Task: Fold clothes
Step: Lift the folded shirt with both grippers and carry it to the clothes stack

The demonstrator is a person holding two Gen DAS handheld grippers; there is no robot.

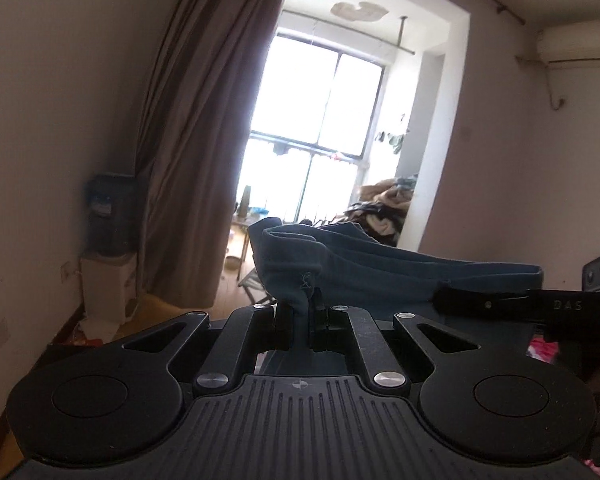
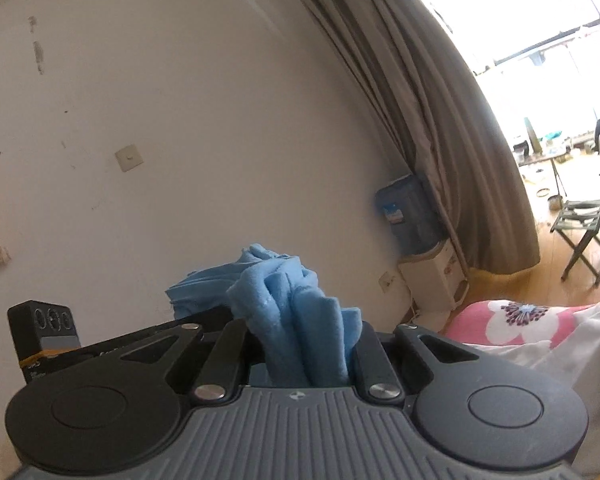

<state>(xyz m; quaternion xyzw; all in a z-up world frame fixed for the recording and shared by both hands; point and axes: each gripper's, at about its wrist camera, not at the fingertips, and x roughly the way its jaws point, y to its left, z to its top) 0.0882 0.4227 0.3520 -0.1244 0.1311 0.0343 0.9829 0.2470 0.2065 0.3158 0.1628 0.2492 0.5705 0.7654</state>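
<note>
The wall point(image 2: 180, 100) fills most of the right view, with the brown curtain point(image 2: 440, 120) hanging beside a bright window point(image 1: 316, 112). A bed point(image 2: 520, 320) with a pink flower cover lies low at the right. A water dispenser point(image 2: 420, 248) stands at the curtain's foot, and a folding stool point(image 2: 584, 236) sits on the wood floor point(image 2: 580, 280) past it.

The blue garment point(image 1: 380, 276) is lifted in the air, stretched between the two grippers. The left gripper point(image 1: 300, 308) has its fingers point(image 1: 282, 320) nearly together, pinching a thin hemmed edge of the garment. The right gripper point(image 2: 304, 344) has its fingers point(image 2: 228, 344) a little apart, clamped on a thick bunch of the garment's folds, which stand up above them. In the left view the right gripper shows side-on at the garment's far end.
</note>
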